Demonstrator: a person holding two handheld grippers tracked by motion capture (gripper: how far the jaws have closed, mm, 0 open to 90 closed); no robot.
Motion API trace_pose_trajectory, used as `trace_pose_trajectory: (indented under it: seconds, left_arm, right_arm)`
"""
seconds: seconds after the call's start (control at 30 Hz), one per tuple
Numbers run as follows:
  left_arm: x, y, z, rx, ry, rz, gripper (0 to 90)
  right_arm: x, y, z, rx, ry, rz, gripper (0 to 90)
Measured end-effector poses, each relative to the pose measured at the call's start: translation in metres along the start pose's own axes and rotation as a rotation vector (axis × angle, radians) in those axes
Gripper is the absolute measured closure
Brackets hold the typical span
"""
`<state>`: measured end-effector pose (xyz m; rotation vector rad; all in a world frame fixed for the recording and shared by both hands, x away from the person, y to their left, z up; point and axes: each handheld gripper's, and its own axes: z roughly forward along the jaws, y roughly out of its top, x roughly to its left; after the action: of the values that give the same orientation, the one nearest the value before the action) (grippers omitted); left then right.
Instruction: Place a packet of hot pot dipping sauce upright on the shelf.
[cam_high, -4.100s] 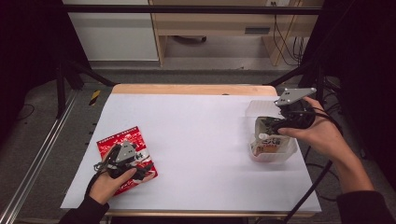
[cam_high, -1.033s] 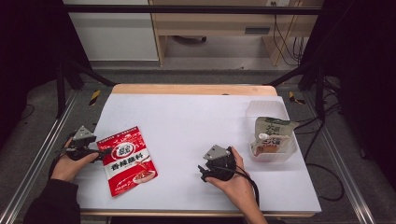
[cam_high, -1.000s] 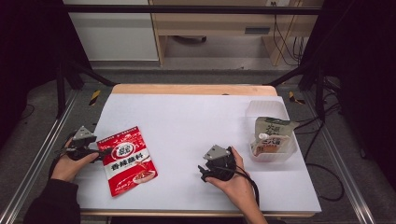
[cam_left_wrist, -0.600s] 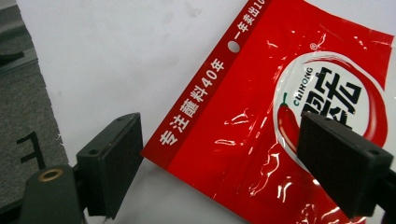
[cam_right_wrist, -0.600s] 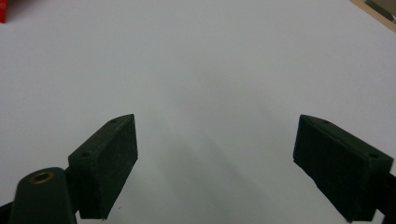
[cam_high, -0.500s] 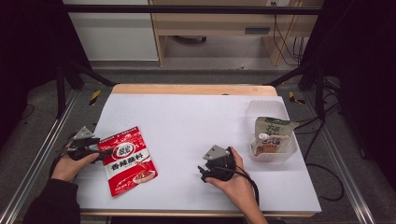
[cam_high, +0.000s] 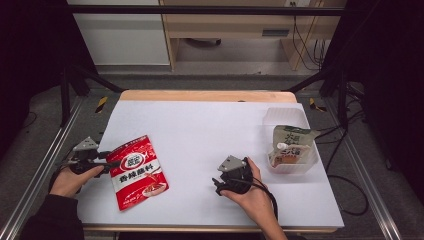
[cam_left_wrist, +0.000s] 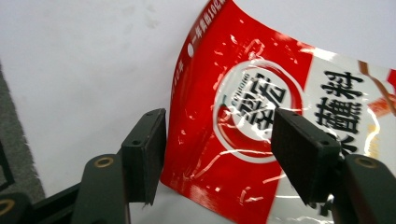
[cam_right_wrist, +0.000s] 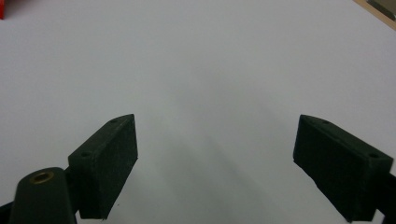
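Down at the left side of the desk (cam_high: 210, 125), the red seasoning packet (cam_high: 137, 171) lies flat on the white sheet, its long side slanting toward the near edge. The left gripper (cam_high: 102, 162) sits level at the packet's upper left corner, and its fingers (cam_left_wrist: 144, 158) have just been closing with that corner between them. In the left gripper view one finger stands just off the packet's left edge over bare sheet, while the other reaches over the printed face beside the round logo; a gap remains at the left finger, so the pads are not yet pressing the packet. The right gripper (cam_high: 220, 182) rests on the desk well apart from the packet, toward the middle, its fingers spread wide over bare white sheet. Farther right a clear plastic tub (cam_high: 300, 162) holds a green and white pouch (cam_high: 290, 145).
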<state>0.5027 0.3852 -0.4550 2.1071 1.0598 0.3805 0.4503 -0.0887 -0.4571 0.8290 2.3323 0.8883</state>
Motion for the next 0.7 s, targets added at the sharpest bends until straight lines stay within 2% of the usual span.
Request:
trace_pose_trajectory:
  seconds: [0.17, 0.27, 0.3, 0.4, 0.5, 0.7]
  left_arm:
    - [0.001, -0.002, 0.005, 0.026, -0.014, -0.008, 36.6]
    - [0.003, -0.004, 0.011, 0.043, 0.003, 0.000, 37.8]
    - [0.003, -0.004, 0.012, 0.045, 0.022, 0.008, 39.7]
    - [0.003, -0.003, 0.012, 0.038, 0.040, 0.014, 48.1]
    - [0.002, -0.002, 0.012, 0.053, 0.070, 0.040, 57.8]
    - [0.002, -0.002, 0.015, 0.072, 0.091, 0.048, 75.0]
  right_arm:
    - [0.000, 0.000, 0.000, 0.002, 0.002, -0.002, 14.3]
    - [0.000, 0.000, 0.001, 0.003, 0.004, -0.004, 14.3]
    - [0.000, 0.000, 0.001, 0.005, 0.004, -0.005, 14.3]
    - [0.000, 0.000, 0.001, 0.007, 0.005, -0.005, 14.4]
    - [0.000, 0.000, 0.002, 0.005, 0.005, -0.004, 14.4]
    - [0.000, 0.000, 0.002, 0.003, 0.006, -0.005, 14.4]
